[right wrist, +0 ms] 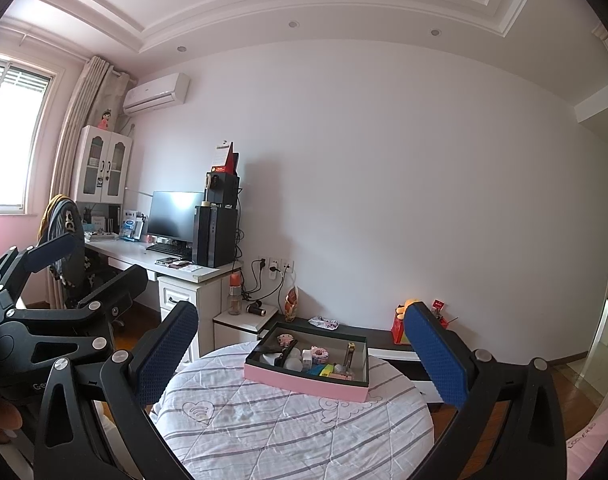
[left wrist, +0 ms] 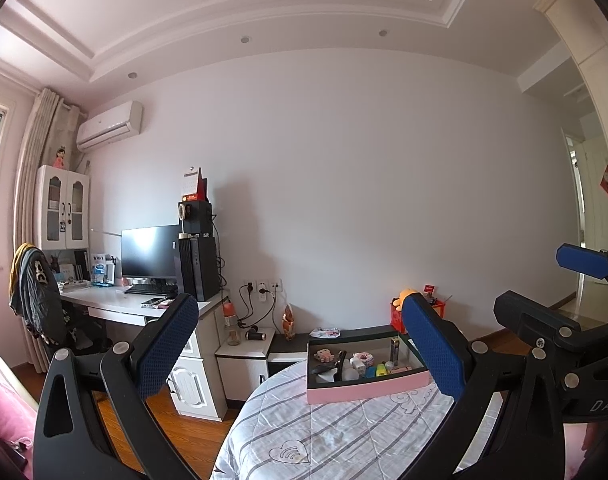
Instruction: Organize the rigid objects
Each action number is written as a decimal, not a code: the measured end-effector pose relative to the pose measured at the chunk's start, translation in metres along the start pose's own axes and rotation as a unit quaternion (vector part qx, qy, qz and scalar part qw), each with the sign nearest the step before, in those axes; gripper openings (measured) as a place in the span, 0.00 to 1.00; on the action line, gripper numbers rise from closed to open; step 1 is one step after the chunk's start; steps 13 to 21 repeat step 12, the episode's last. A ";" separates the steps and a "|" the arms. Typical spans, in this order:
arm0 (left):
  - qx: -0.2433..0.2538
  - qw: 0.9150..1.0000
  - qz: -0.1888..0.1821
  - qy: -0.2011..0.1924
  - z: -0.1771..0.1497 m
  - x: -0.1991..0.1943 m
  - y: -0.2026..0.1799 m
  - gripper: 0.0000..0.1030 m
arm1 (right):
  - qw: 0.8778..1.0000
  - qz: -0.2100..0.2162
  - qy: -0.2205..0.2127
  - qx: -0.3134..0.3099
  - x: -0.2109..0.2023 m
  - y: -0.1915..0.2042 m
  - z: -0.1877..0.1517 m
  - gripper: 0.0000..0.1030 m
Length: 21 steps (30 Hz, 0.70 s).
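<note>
Approach step — left tool (left wrist: 304, 344) and right tool (right wrist: 304, 350) both spread, empty; next, descend toward pink box (right wrist: 304, 384) on the bed (right wrist: 283, 432).

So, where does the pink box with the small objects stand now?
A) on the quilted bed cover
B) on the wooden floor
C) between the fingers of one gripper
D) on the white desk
A: the pink box rests on the striped quilted cover, and both open grippers are away from it.
</note>
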<state>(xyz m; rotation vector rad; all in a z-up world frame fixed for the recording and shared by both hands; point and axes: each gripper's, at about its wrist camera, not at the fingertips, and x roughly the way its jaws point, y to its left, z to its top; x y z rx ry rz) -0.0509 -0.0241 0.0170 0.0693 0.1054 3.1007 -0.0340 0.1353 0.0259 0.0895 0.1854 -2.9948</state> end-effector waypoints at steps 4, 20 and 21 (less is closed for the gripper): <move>-0.001 1.000 0.000 -0.001 0.000 0.000 0.000 1.00 | 1.000 0.000 0.000 -0.001 0.000 0.000 0.000 1.00; 0.000 1.000 0.002 0.001 0.001 0.000 0.000 1.00 | 1.000 0.001 0.003 0.000 0.002 0.000 0.001 1.00; 0.000 1.000 0.002 0.001 0.001 0.000 0.000 1.00 | 1.000 0.001 0.003 0.000 0.002 0.000 0.001 1.00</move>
